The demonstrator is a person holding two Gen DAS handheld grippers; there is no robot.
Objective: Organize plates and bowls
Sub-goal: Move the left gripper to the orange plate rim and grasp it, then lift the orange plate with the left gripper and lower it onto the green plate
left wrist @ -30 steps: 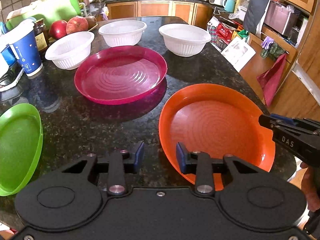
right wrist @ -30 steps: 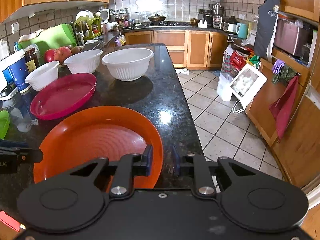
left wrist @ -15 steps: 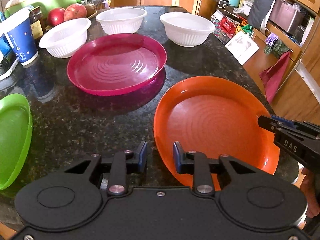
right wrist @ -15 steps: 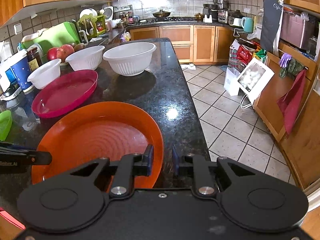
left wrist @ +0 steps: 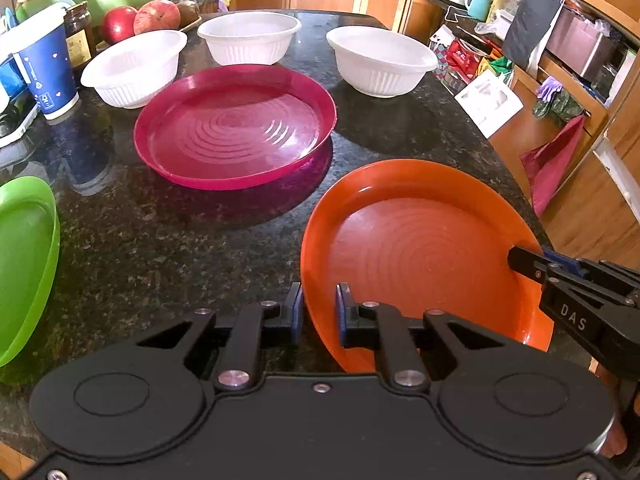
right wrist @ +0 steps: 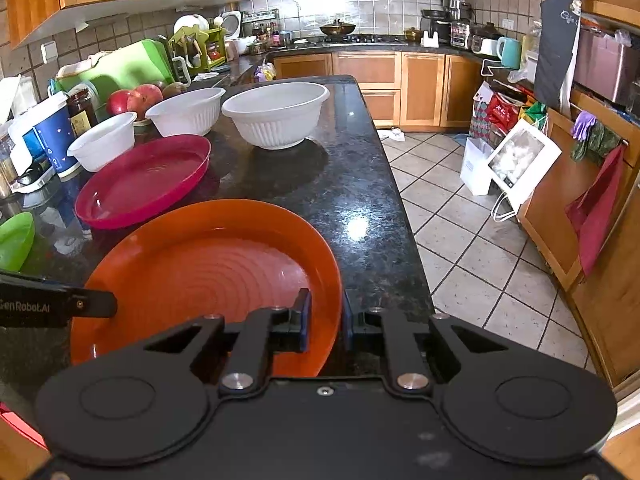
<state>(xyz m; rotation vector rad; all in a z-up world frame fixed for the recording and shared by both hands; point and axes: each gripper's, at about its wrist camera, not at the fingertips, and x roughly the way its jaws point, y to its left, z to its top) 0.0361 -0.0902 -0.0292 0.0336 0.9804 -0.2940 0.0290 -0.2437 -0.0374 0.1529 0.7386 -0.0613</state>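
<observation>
- Speckled black granite counter [left wrist: 168,236] runs far toward wooden cabinets, its right edge dropping to tiled floor [right wrist: 472,240].
- Glossy round orange plate [left wrist: 420,256] with ringed centre sits at the near right corner, closer to me than a second ago.
- My left gripper [left wrist: 318,312] straddles its near-left rim, jaws narrow; contact looks likely, though I cannot tell.
- My right gripper [right wrist: 325,320] brackets the right rim likewise.
- Magenta plate [left wrist: 236,128], three ribbed white bowls [left wrist: 384,64] lie farther; green plate [left wrist: 24,264] at left edge.
</observation>
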